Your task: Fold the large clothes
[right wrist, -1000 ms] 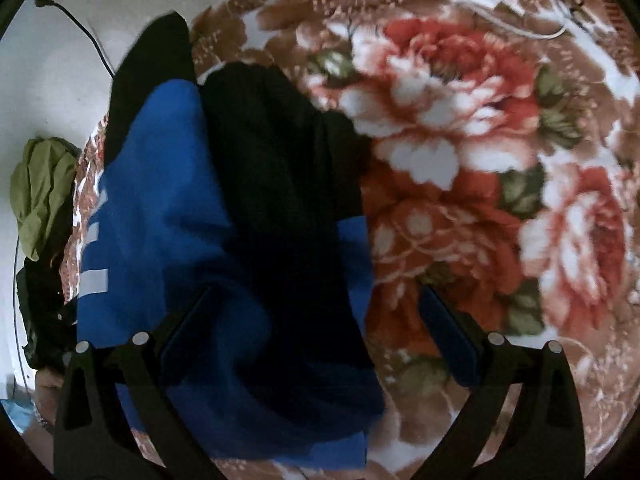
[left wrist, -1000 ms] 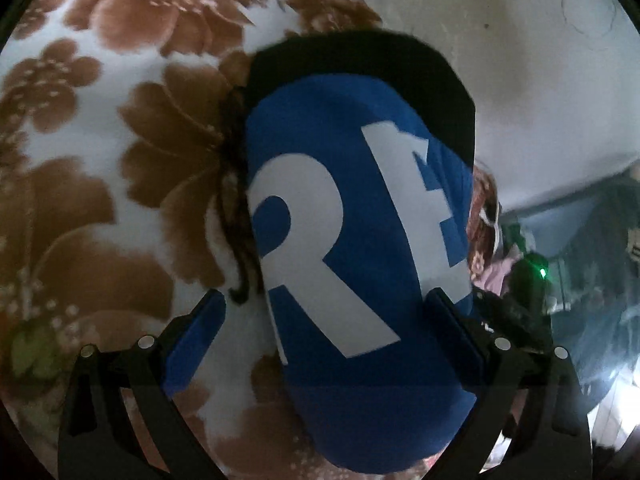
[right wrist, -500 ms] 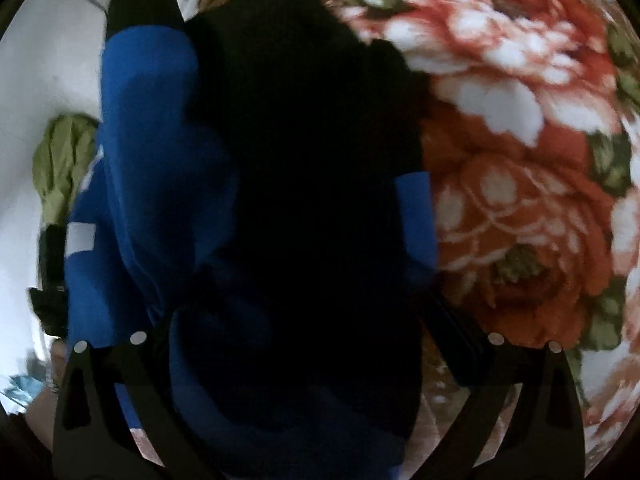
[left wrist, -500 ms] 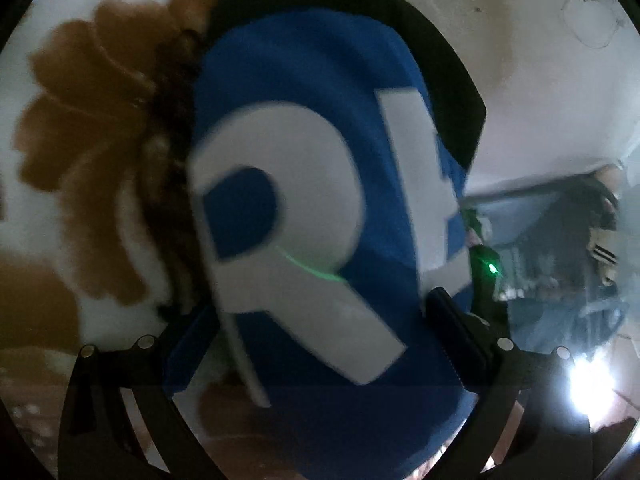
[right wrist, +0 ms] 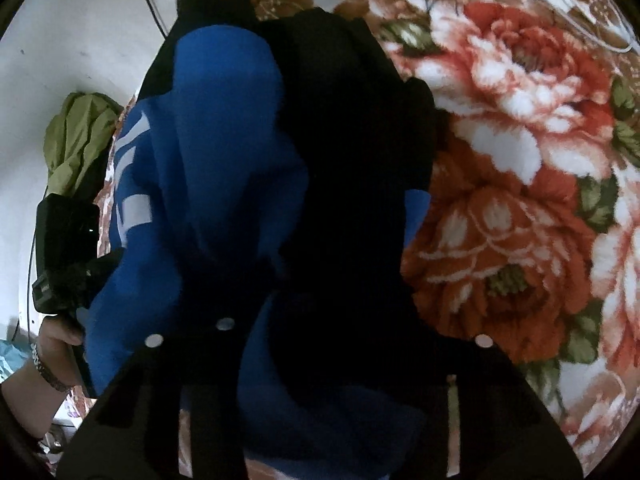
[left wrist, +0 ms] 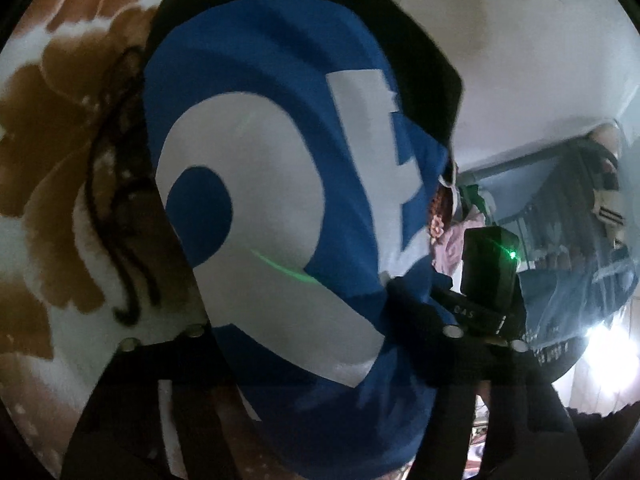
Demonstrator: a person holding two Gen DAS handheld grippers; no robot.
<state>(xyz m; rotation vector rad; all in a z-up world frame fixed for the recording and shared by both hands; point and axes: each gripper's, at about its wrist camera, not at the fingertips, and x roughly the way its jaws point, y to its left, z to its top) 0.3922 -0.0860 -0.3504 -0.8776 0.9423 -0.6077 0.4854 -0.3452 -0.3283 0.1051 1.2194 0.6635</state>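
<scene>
A blue and black garment with large white letters (left wrist: 280, 208) lies on a floral blanket (left wrist: 52, 152). In the left wrist view it fills the middle, and my left gripper (left wrist: 316, 344) is shut on its near blue edge. In the right wrist view the same garment (right wrist: 224, 168) shows its blue side and a black part (right wrist: 352, 160). My right gripper (right wrist: 320, 332) is shut on the near edge of it. Cloth hides both grippers' fingertips. The other gripper and the hand holding it (right wrist: 60, 264) show at the left of the right wrist view.
The blanket with red and brown flowers (right wrist: 520, 168) spreads to the right. A white wall (left wrist: 520, 60) is behind. A green cloth (right wrist: 76, 140) hangs at the left by the wall. Clutter and a bright light (left wrist: 600, 336) lie beyond the bed's edge.
Both grippers have come down onto the garment's near edge and closed on it. The garment now fills more of both views.
</scene>
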